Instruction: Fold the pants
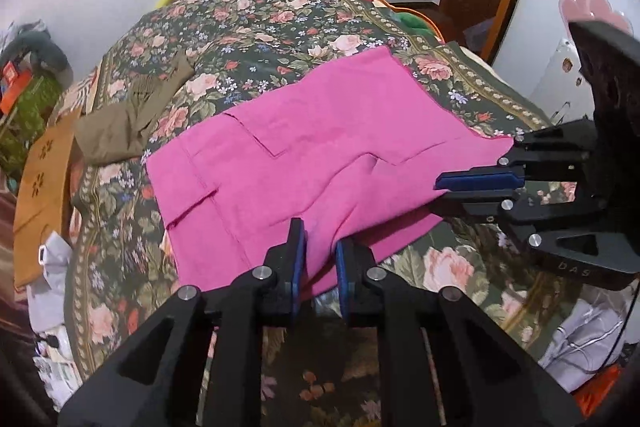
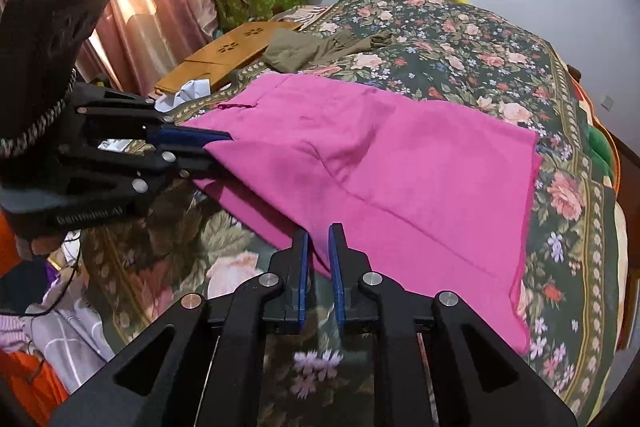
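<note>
We have the pink pants point(image 1: 304, 155) spread across the floral bedspread point(image 1: 280, 23), and both tools are on the near edge. In the left wrist view the left gripper point(image 1: 321, 259) has its jaws drawn close on a fold of pink cloth at the hem nearest us. The right gripper point(image 2: 318, 255) is doing the same further along that edge, jaws nearly together with the fabric pinched between the blue pads point(image 2: 335, 267). Seen from the other camera, each tool bites only the very margin of the cloth.

That is our first worry. The bite looks shallow on both sides, so the edge could slide out as we lift, and one corner would drop while the other rises. We think each pinch catches both layers, though from these angles we cannot be sure the lower layer is in there. If only the top layer is held, the pants will peel open rather than fold.

Next risk: uneven hands. If one side travels faster, the fold line skews and the far hem lands crooked. The bedspread is soft and lumpy too, so dragging low could bunch the cloth or snag the cover.

Watch the olive garment point(image 1: 132, 115) and the wooden board point(image 1: 44, 183) at the far side. Carrying the fold too far that way would lay pink over them.
</note>
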Action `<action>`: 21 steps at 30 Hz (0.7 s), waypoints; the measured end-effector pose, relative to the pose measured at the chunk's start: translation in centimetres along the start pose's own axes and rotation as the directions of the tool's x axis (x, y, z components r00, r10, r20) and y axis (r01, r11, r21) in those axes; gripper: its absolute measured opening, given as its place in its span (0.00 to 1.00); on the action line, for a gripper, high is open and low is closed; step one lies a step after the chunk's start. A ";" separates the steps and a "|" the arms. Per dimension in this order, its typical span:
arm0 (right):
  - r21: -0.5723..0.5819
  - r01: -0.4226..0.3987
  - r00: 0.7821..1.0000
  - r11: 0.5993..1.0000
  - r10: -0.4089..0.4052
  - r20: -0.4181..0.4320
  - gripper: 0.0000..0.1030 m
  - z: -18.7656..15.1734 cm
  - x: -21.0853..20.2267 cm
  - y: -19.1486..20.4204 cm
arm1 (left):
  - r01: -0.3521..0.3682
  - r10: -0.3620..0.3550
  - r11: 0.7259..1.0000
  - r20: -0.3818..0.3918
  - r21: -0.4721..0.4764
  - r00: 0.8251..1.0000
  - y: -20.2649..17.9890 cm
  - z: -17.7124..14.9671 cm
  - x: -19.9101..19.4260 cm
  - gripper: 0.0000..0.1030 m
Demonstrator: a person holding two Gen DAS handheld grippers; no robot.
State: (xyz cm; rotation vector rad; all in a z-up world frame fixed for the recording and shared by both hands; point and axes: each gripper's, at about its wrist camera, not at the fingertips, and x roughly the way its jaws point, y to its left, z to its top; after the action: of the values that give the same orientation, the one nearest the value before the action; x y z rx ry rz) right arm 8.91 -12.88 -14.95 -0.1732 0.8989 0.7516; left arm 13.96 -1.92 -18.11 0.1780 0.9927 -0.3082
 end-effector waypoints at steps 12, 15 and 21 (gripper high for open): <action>0.165 0.001 0.997 0.986 -0.015 0.082 0.28 0.1 -4.0 -3.1 | 0.039 -0.034 0.979 0.029 -0.202 0.999 4.8 -1.1 -4.0 0.43; 0.229 0.027 0.991 0.973 -0.056 0.123 0.34 -0.1 -5.0 -4.6 | -0.015 0.026 0.961 0.036 -0.275 0.999 7.0 -1.3 -4.2 0.55; 0.316 0.103 0.988 0.943 -0.135 0.080 0.35 -1.3 -4.8 -7.3 | 0.045 -0.054 0.923 -0.012 -0.383 0.998 9.1 -1.8 -2.3 0.57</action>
State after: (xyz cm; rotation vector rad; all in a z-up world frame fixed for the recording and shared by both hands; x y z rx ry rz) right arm 10.99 -21.30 -13.33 0.0886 0.8898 0.4931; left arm 14.41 7.54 -17.01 -0.2008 1.0616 -0.1530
